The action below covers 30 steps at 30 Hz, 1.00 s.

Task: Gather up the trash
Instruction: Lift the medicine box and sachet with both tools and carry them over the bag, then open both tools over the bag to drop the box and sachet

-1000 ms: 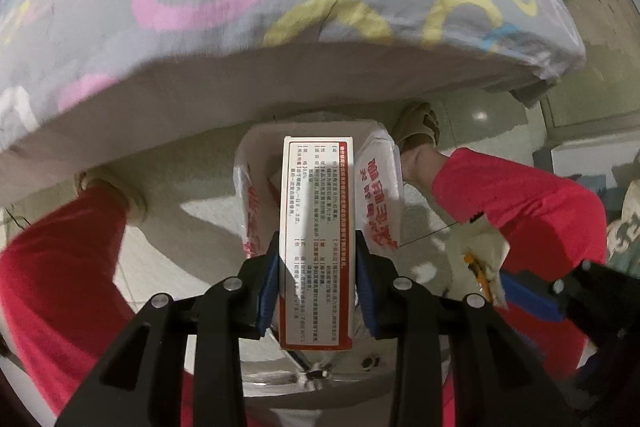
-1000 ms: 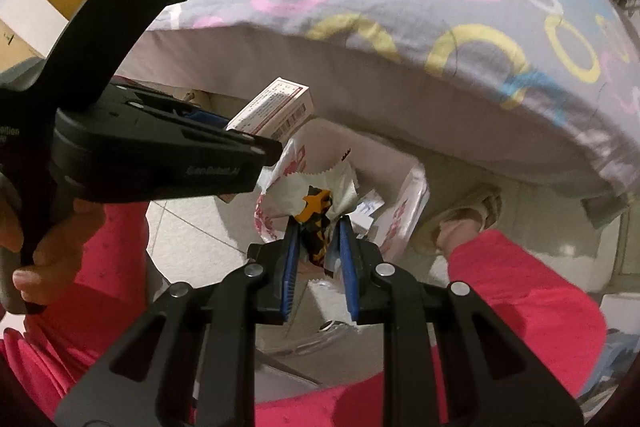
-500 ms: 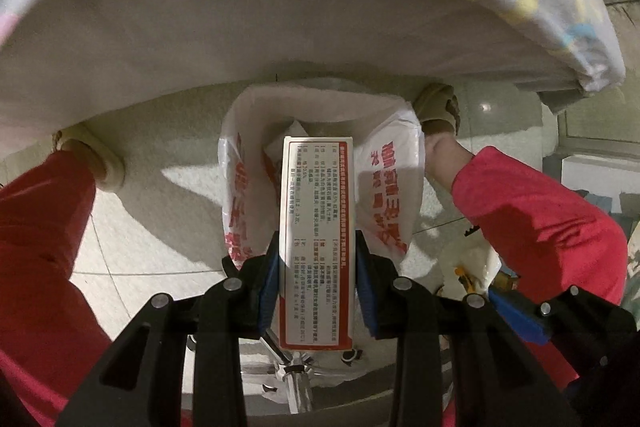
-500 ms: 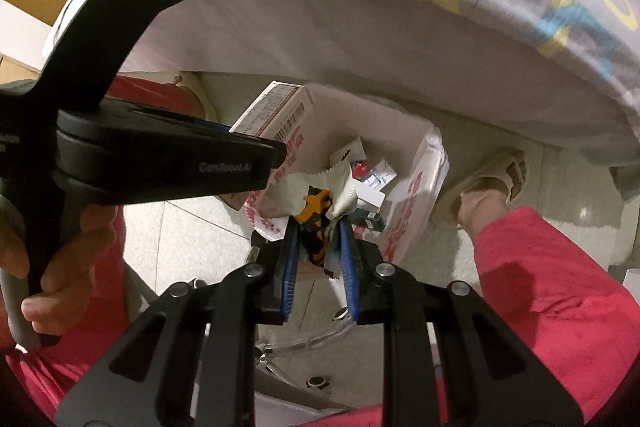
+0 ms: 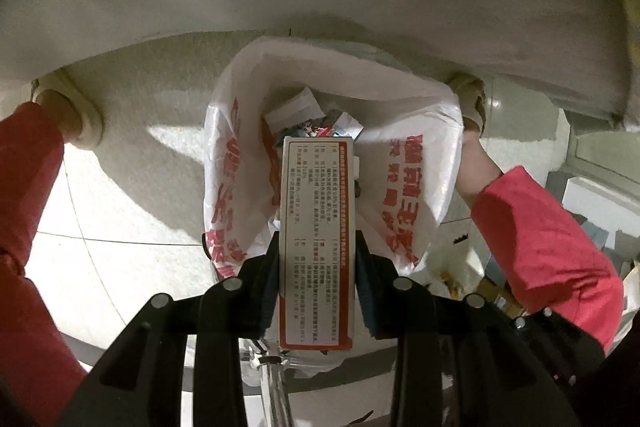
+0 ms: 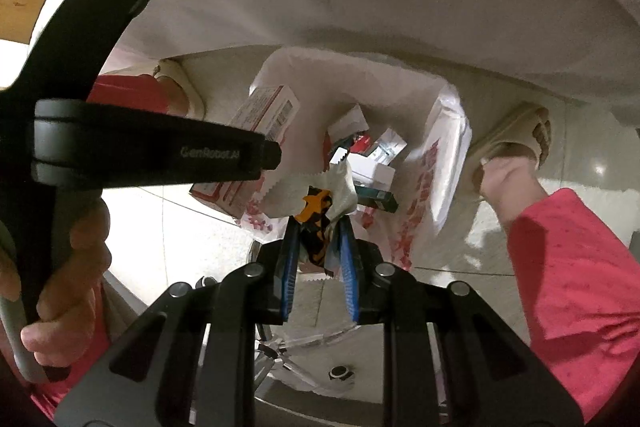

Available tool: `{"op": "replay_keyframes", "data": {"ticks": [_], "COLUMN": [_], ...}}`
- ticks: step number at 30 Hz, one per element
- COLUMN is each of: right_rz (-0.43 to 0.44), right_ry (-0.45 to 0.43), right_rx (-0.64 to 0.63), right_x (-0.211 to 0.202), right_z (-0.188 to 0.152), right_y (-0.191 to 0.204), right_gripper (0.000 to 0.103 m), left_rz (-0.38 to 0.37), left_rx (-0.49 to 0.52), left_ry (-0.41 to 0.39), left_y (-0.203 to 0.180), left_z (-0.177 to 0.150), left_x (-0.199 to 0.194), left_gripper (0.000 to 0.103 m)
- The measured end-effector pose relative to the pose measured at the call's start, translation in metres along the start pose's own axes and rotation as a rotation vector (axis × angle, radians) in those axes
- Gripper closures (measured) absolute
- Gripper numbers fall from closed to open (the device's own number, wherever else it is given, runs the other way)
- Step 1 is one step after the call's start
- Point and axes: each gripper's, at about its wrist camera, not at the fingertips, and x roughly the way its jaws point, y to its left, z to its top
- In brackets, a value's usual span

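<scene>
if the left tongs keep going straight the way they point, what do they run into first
Probably the loose packets and small boxes piled inside the open white plastic bag with red print. The left tongs, clamped on a red-bordered white carton, aim into its mouth; depth is unclear.

Left hand-held gripper (image 5: 317, 279) clamped on a long white box (image 5: 317, 227) with red border and fine print. Held above the open mouth of a white plastic bag (image 5: 404, 195) with red lettering; small packets (image 5: 316, 115) inside. Bag on tiled floor (image 5: 100, 227), between red-trousered legs (image 5: 544, 247).
</scene>
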Motion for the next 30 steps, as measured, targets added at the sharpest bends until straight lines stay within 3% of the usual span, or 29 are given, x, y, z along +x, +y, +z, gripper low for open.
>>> {"op": "replay_keyframes", "data": {"ticks": [23,26,30], "right_rz": [0.018,0.006,0.010], "right_ry": [0.154,0.163,0.169], "right_rx": [0.054,0.060,0.080], "right_x": [0.086,0.092,0.093], "right_z": [0.024,0.025,0.024], "right_y": [-0.016,-0.018,-0.023], "right_gripper": [0.082,0.070,0.065], "left_rz": [0.009,0.023,0.025], "left_rx": [-0.095,-0.119,-0.140], "left_ry": [0.136,0.149,0.163], "left_y": [0.017,0.022,0.027], "left_z": [0.025,0.026,0.027], "left_x": [0.059,0.064,0.066], "left_gripper": [0.069,0.049,0.043]}}
